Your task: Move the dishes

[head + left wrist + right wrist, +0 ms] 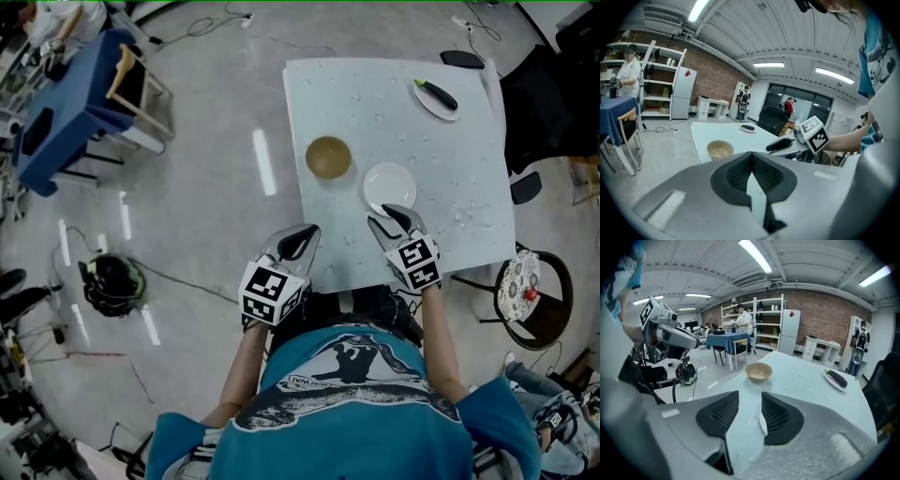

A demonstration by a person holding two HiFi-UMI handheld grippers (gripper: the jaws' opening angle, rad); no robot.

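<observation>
On the pale table (469, 202) stand a tan bowl (328, 157), an empty white plate (389, 185) and, at the far right corner, a plate with an eggplant (437, 97). My right gripper (394, 220) is open at the near rim of the white plate. In the right gripper view a sliver of that rim (762, 422) shows by the right pad, and the bowl (758, 372) lies ahead. My left gripper (300, 242) hovers at the table's near left edge, shut and empty. Its pads (740, 171) meet at the tip, and the bowl (720, 150) lies beyond them.
A blue table with a wooden chair (80, 108) stands far left, and a person sits there. A dark helmet-like object (112, 281) and cables lie on the floor. A black chair (539, 103) and a round stool (534, 286) flank the table's right side.
</observation>
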